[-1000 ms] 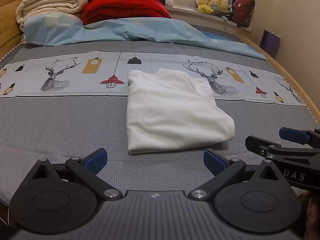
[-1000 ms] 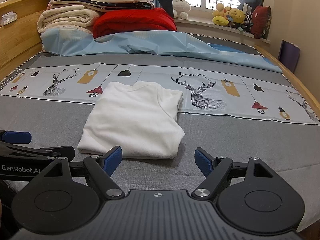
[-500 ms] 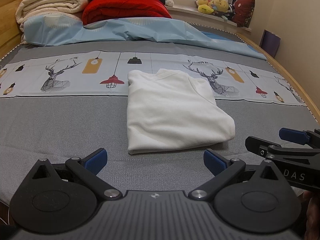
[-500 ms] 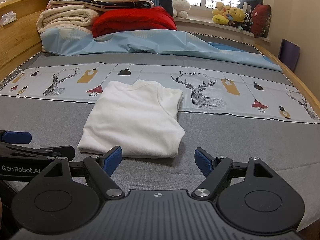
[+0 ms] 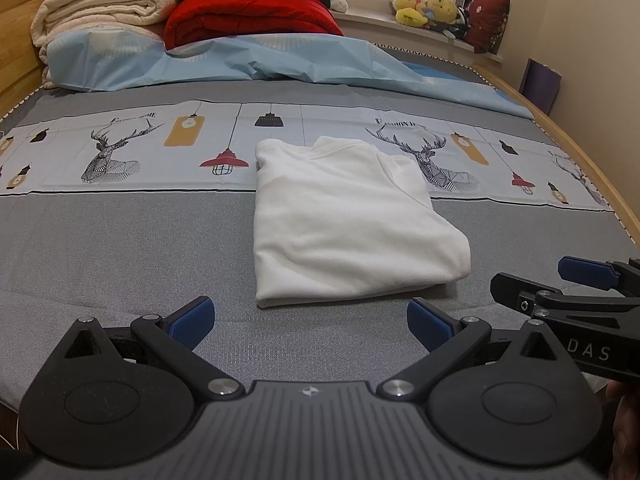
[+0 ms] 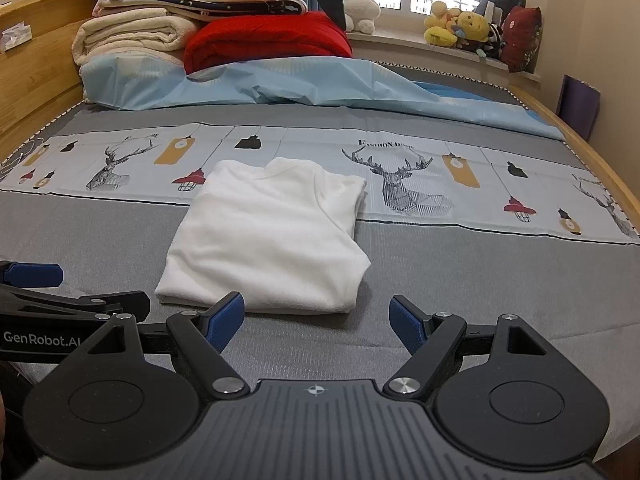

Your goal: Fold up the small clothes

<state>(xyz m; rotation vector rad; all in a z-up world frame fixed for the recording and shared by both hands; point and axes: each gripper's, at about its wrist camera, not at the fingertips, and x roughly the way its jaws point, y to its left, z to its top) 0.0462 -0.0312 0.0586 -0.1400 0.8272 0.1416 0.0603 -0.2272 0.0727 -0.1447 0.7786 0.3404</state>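
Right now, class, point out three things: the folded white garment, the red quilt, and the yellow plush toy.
folded white garment (image 5: 344, 216), left wrist view, middle of its top layer.
red quilt (image 6: 268, 38), right wrist view, centre of its folded front.
yellow plush toy (image 6: 472, 24), right wrist view, on its head.

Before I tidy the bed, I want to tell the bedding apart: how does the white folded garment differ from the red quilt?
The white folded garment lies flat and thin mid-bed; the red quilt is a thick bundle at the headboard end. Nothing sits on the garment; other folded bedding partly rests on the quilt. Both are folded.
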